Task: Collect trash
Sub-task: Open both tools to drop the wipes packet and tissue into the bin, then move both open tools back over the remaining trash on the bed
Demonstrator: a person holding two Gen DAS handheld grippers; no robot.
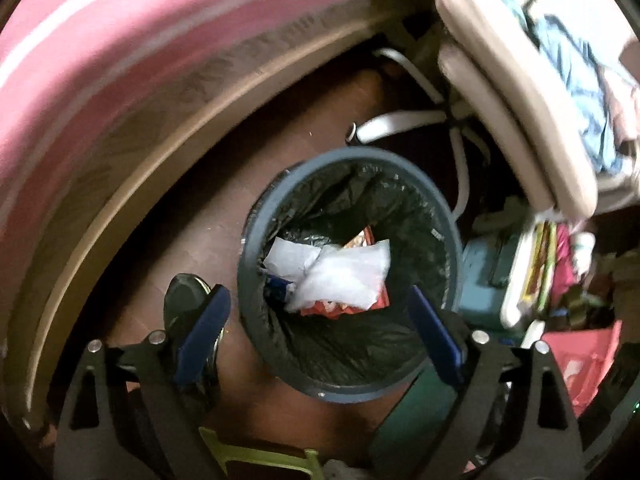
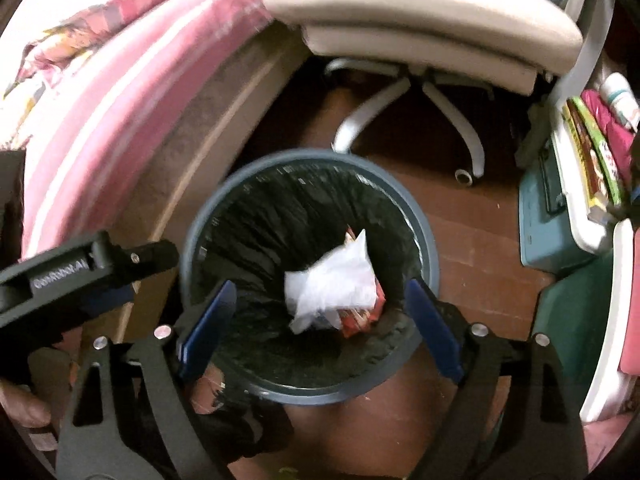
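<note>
Floorboards (image 2: 472, 240) of dark wood lay beside a pink bed (image 1: 100, 60), swivel chair (image 2: 420, 12) stood behind, white wrappers (image 1: 340, 276) lay inside the lined bin (image 1: 256, 216), left gripper (image 1: 320, 332) and right gripper (image 2: 316, 328) hung spread wide, empty, above it.

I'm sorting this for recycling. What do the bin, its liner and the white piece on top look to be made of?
Bin: probably moulded plastic, a smooth matte grey-blue rim. Liner: thin black plastic film, crinkled and faintly glossy. White piece: crumpled, creased and slightly translucent, so a thin plastic bag or tissue; the blur leaves that open.
</note>
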